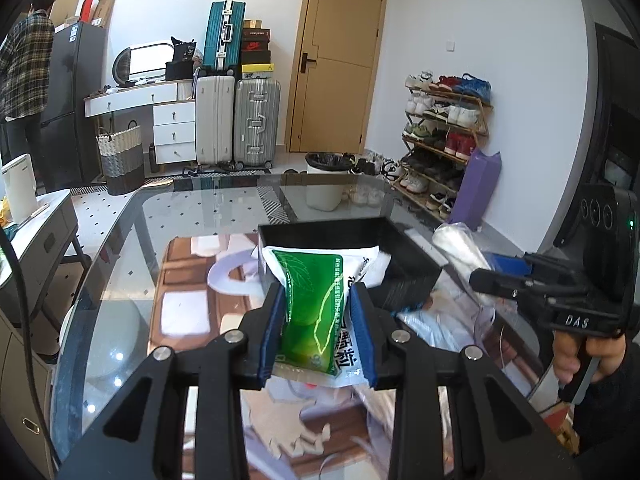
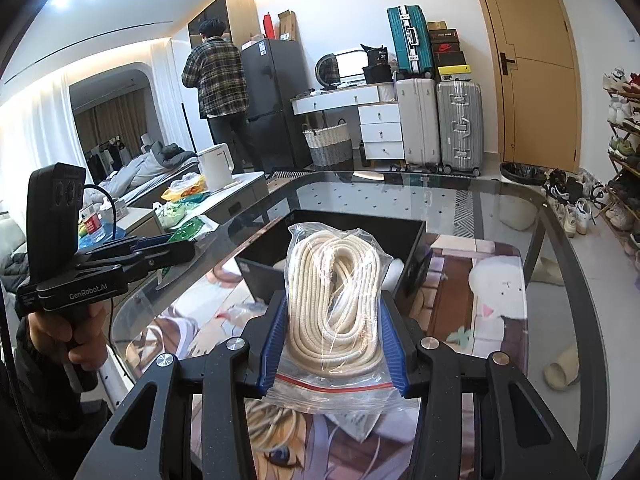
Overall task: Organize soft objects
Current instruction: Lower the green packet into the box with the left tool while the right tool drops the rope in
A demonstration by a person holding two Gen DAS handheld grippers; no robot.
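My left gripper [image 1: 318, 300] is shut on a green and white soft packet [image 1: 320, 300], held above the glass table just in front of a black open box [image 1: 344, 232]. My right gripper [image 2: 334, 314] is shut on a clear zip bag of coiled cream rope [image 2: 336, 292], held just in front of the same black box [image 2: 360, 232]. The right gripper shows at the right of the left wrist view [image 1: 532, 284], with the bag [image 1: 460, 248] in it. The left gripper shows at the left of the right wrist view [image 2: 156, 252]. Something white [image 2: 396, 272] lies inside the box.
The glass table [image 2: 500, 208] has a printed mat [image 2: 460, 300] under it. A side table with a white kettle [image 2: 216, 166] stands to the left. Suitcases [image 1: 236, 120], a shoe rack [image 1: 444, 136], a bin [image 1: 324, 180] and a standing person [image 2: 220, 80] lie beyond.
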